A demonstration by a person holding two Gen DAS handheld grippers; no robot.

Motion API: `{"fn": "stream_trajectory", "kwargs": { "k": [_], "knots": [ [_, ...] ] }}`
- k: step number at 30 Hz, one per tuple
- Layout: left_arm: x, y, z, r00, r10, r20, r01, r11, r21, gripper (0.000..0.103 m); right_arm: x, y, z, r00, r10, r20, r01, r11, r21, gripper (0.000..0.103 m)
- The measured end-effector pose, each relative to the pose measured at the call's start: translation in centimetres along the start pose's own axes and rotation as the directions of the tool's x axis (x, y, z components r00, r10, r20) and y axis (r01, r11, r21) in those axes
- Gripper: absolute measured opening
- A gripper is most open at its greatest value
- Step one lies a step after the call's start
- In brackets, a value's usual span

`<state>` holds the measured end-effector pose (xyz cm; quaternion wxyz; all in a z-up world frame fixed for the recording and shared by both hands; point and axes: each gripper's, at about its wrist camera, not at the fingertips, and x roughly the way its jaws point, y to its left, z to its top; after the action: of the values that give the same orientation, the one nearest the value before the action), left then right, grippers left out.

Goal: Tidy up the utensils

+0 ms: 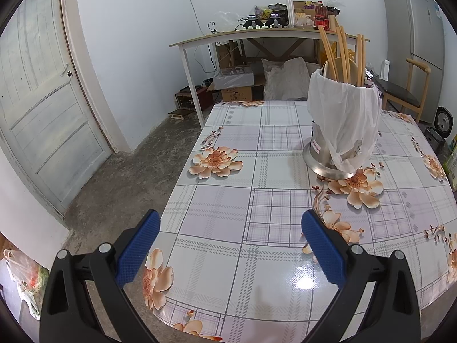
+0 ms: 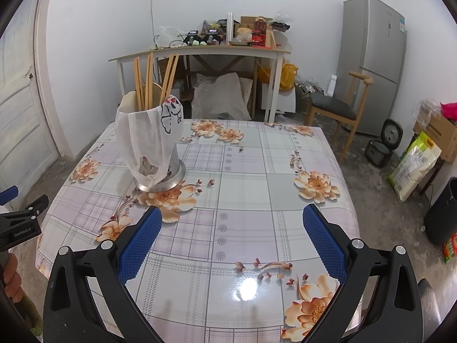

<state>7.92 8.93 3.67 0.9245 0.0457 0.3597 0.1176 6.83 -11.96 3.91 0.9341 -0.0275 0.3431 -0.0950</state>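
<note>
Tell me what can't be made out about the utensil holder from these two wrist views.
- Steel utensil holder: in both views the white plastic bag hides most of its wall.
- Long wooden chopsticks: lower ends hidden inside the holder.
- Pale wooden spoon or spatula: partly hidden behind chopsticks and rim; type unclear.

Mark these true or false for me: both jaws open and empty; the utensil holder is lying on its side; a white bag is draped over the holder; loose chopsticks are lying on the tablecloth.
1. Both the left gripper and right gripper have jaws open and empty. True.
2. The utensil holder lies on its side. False: it stands on its base.
3. A white bag drapes over the holder. True.
4. Loose chopsticks lie on the tablecloth. False: the chopsticks stand in the holder.
</note>
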Motion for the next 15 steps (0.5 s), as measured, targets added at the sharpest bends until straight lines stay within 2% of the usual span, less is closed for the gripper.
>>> {"fn": "stream_trajectory", "kwargs": {
  "k": [15],
  "knots": [
    [0.02,0.07,0.02,1.0,-0.002,-0.001,0.002,1.0,0.0,0.097,-0.07,0.03,0.04,1.0,0.001,-0.001,-0.001,1.0,0.0,0.095]
  ]
}}
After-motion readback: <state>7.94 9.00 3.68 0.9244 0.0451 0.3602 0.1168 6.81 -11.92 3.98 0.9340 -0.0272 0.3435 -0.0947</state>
